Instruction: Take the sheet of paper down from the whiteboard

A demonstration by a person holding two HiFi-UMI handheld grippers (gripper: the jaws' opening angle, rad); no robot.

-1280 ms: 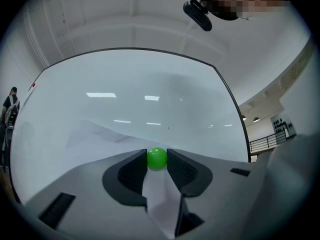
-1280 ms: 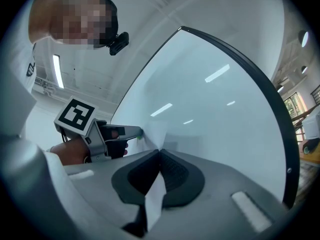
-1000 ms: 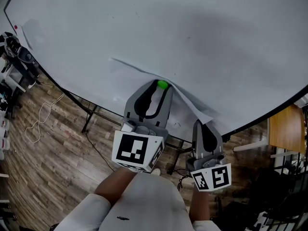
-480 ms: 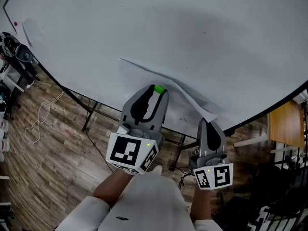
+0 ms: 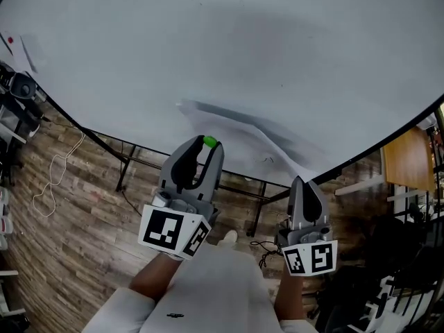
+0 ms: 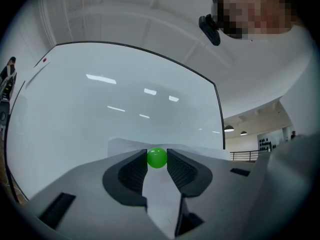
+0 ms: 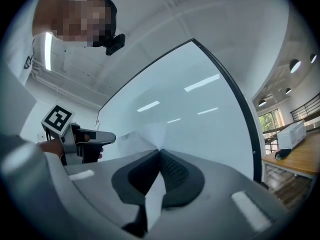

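Left gripper [image 5: 207,148] is clenched on a small green ball [image 6: 157,157], which sits right at the jaw tips with both pads touching it. Right gripper [image 5: 300,183] is closed tight on the lower corner of the sheet of paper [image 5: 239,127], the white edge running down between the jaws. The sheet bows out from the whiteboard [image 5: 208,40], creased toward the pinched corner. Cannot tell whether its far edge touches the board. The grippers are side by side and apart.
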